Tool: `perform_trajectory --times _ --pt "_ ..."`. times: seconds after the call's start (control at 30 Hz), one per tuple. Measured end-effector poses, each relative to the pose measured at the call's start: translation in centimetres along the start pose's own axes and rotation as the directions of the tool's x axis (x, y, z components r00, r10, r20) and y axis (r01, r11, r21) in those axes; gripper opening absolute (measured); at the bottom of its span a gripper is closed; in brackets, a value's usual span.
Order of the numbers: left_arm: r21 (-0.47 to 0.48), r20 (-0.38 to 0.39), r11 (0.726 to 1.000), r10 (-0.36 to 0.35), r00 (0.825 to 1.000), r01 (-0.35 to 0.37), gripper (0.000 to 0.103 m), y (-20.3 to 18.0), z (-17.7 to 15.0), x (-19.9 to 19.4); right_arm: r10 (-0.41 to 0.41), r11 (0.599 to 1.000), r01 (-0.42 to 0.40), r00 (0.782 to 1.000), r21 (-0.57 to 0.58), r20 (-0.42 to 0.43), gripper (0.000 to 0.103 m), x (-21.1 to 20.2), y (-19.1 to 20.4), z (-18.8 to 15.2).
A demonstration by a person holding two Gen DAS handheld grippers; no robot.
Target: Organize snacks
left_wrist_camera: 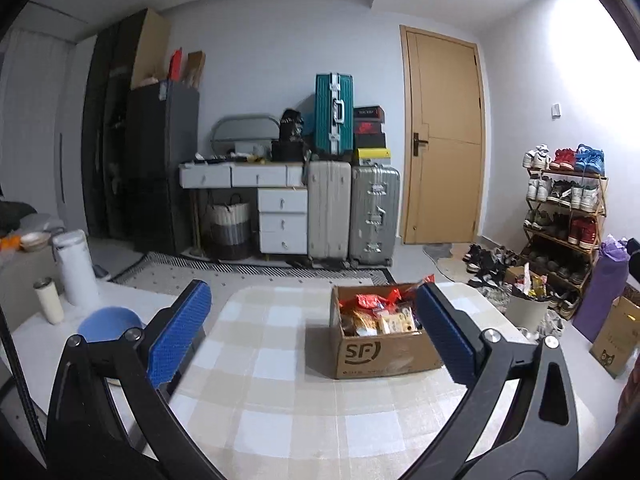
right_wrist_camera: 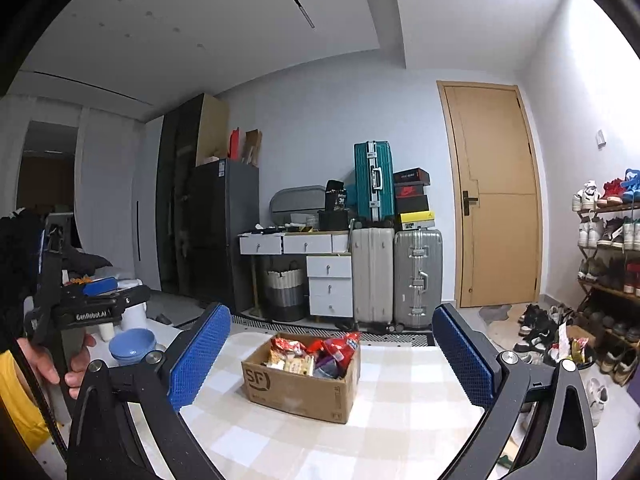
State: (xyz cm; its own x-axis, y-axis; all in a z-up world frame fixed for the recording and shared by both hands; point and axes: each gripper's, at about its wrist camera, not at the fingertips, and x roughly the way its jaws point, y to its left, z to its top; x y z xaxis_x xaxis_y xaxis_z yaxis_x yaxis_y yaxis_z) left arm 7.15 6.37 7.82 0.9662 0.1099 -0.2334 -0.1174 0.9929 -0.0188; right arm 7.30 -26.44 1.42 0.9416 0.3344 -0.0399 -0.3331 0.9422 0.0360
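An open brown cardboard box (left_wrist_camera: 380, 354) marked SF stands on a table with a beige and white checked cloth (left_wrist_camera: 260, 380). It is full of snack packets (left_wrist_camera: 376, 316), red ones on top and yellow ones below. My left gripper (left_wrist_camera: 312, 332) is open wide, short of the box, with nothing between its blue pads (left_wrist_camera: 180, 332). The right wrist view shows the same box (right_wrist_camera: 300, 392) ahead, its snack packets (right_wrist_camera: 312, 354) showing. My right gripper (right_wrist_camera: 332, 356) is also open wide and empty. At that view's left edge a hand (right_wrist_camera: 52, 364) holds the left gripper (right_wrist_camera: 108, 292).
Stacked blue bowls (right_wrist_camera: 132, 344) and a white flask (left_wrist_camera: 76, 268) with a small cup (left_wrist_camera: 48, 300) sit at the table's left. A white bin (left_wrist_camera: 528, 308) of wrappers, a shoe rack (left_wrist_camera: 568, 216) and a purple bag (left_wrist_camera: 600, 288) stand to the right. Suitcases (left_wrist_camera: 352, 208) line the far wall.
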Motion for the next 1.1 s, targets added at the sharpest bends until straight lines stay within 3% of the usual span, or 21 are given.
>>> perform_trajectory --times 0.2,0.5,0.63,0.83,1.1 --pt "-0.003 -0.033 1.000 0.030 0.999 -0.030 0.102 0.3 -3.1 4.5 0.009 0.999 -0.006 0.997 0.034 -0.071 0.102 3.9 -1.4 -4.6" --pt "-0.016 -0.112 1.000 -0.008 0.994 0.006 0.102 -1.1 -11.7 13.0 -0.020 0.997 0.031 0.989 0.071 -0.149 0.102 10.3 -2.2 -12.8" --pt "-0.014 -0.160 1.000 -0.004 0.987 0.002 0.102 -1.3 -14.8 16.1 -0.079 0.995 0.087 0.985 0.048 -0.151 0.102 12.2 -2.5 -14.8" --pt "-0.001 -0.187 1.000 -0.008 0.982 0.008 0.102 -1.7 -17.1 19.0 -0.067 0.994 0.080 0.986 0.078 -0.155 0.102 12.9 -3.4 -15.9" --pt "0.053 -0.121 0.998 -0.019 0.992 0.026 0.102 -2.9 -16.9 18.2 -0.046 0.998 0.053 0.988 0.046 -0.148 0.102 12.1 -2.3 -15.7"
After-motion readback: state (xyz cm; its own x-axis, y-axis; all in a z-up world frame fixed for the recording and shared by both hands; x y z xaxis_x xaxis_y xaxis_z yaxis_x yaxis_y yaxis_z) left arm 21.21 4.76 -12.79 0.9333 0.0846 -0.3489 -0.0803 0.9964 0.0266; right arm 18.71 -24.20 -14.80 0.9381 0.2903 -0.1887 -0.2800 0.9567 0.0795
